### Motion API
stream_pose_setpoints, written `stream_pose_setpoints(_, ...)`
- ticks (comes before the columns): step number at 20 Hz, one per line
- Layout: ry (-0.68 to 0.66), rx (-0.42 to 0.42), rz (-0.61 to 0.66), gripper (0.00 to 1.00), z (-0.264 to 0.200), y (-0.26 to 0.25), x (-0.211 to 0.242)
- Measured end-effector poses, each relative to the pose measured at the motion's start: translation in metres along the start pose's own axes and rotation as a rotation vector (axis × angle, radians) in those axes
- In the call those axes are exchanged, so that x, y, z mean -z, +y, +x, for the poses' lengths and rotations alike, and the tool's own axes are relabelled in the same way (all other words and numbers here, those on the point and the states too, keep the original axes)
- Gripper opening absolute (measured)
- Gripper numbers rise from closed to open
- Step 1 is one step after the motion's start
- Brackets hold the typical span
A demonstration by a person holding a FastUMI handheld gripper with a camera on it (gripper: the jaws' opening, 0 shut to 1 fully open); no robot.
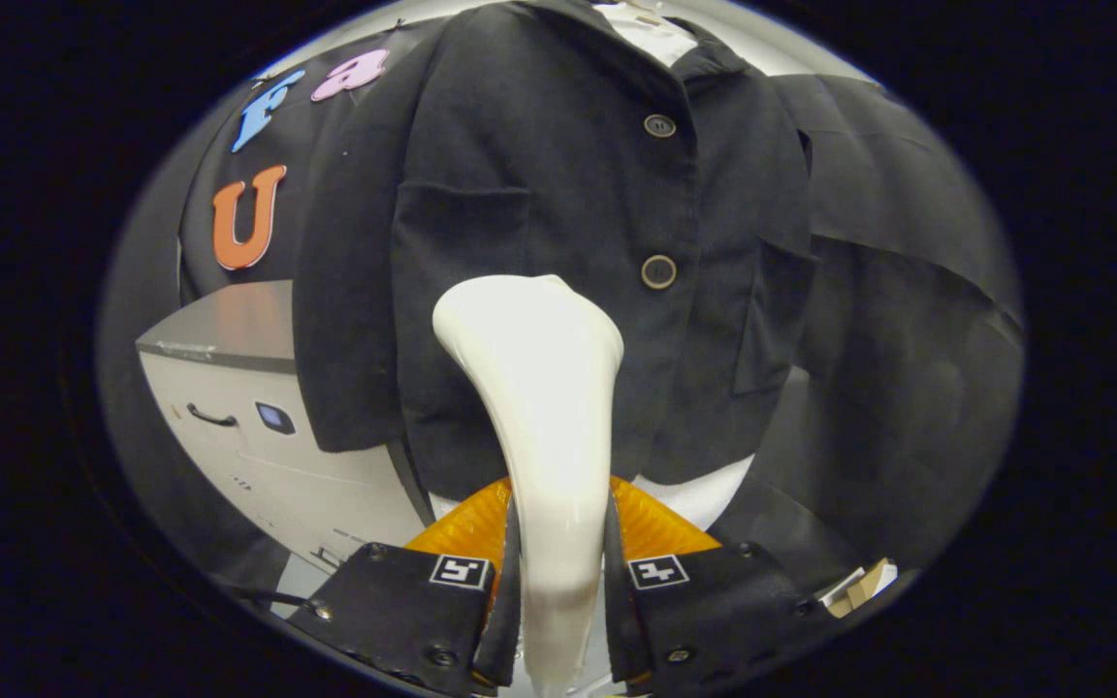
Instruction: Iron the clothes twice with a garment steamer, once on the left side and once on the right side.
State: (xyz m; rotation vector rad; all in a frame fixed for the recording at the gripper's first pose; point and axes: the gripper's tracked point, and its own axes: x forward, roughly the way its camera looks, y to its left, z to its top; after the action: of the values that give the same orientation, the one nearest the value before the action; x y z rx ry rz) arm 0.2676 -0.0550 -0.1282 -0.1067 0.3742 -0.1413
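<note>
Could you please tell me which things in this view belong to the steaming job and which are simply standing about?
Part of the job:
- garment steamer, clamped between the gripper fingers
- dark jacket, hanging just beyond the steamer head

Standing about:
- white cabinet, beside the jacket
- orange ribbed piece, behind the fingers

Recording booth, black cloth wall [908,291], dark jacket [558,194] hung on display, white cabinet [258,417] beside it

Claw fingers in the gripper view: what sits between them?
The white garment steamer's handle sits between the claw fingers, both pressing on it; its head reaches up before the dark jacket.
</note>
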Motion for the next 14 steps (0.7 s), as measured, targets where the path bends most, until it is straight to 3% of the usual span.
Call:
stream_pose_setpoints(8, 0.080, 0.008, -0.004, 0.39, 0.000, 0.002, 0.032)
stream_pose_setpoints(14, 0.023, 0.038, 0.071, 0.39, -0.041, -0.028, 0.001)
